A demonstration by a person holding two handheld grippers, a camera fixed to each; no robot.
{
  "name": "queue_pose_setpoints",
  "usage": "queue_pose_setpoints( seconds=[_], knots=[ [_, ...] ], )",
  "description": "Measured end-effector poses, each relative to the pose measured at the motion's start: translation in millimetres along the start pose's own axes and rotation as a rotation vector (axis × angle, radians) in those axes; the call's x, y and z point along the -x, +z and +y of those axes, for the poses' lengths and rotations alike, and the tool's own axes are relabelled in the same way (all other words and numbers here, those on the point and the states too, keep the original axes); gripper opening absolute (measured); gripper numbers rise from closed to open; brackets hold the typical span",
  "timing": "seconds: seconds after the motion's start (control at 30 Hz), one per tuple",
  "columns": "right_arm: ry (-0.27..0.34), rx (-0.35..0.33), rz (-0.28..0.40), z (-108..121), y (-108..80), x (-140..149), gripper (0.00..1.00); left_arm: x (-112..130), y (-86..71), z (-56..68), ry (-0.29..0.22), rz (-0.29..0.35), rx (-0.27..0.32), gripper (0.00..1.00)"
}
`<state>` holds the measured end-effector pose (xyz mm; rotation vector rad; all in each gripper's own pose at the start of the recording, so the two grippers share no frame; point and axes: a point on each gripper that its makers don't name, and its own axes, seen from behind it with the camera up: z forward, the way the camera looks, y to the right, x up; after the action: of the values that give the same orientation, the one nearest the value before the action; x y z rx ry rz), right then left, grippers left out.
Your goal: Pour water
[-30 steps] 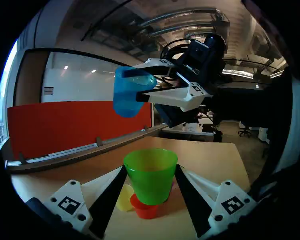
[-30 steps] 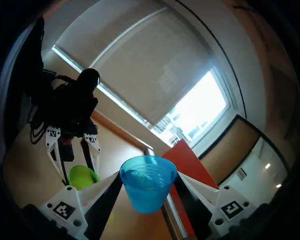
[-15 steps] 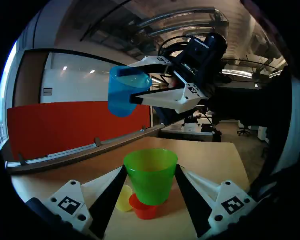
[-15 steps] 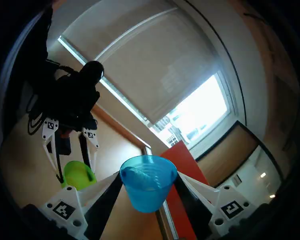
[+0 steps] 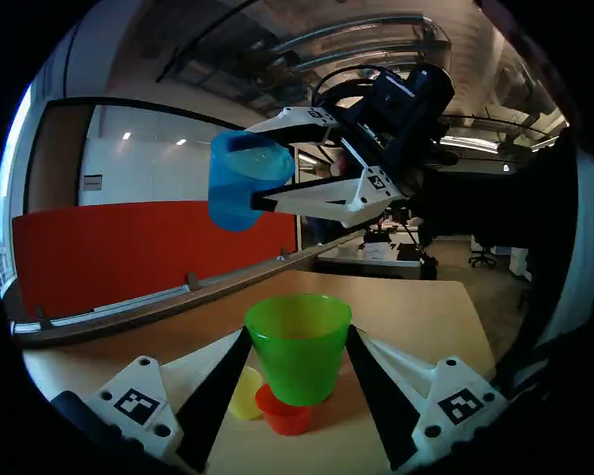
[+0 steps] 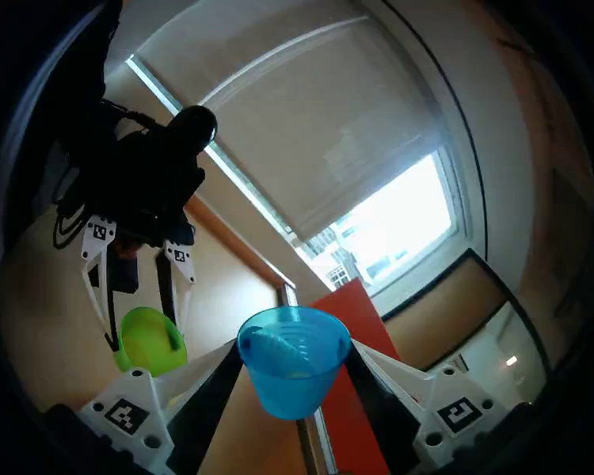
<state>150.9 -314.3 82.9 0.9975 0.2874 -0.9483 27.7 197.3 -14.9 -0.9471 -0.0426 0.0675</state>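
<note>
Green cup (image 5: 298,360) clamped low, blue cup (image 5: 235,188) clamped high.
Pinched on both sides by the fingers of the left gripper (image 5: 298,336), upright, open mouth up, with a yellow cup (image 5: 245,393) and a red cup (image 5: 285,413) just below on the wooden table (image 5: 424,317). Farther off, squeezed between the fingers of the right gripper (image 5: 253,168), raised up and left of the green rim, well apart from it, before a red partition (image 5: 123,249).
</note>
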Motion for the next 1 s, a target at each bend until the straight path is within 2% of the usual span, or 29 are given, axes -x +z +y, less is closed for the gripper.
queue_pose_setpoints(
  seconds=[1.0],
  knots=[
    [-0.120,0.009,-0.019,3.3,3.4,-5.9,0.91,-6.3,-1.0,1.1,0.012,0.010,0.001,0.86]
  ],
)
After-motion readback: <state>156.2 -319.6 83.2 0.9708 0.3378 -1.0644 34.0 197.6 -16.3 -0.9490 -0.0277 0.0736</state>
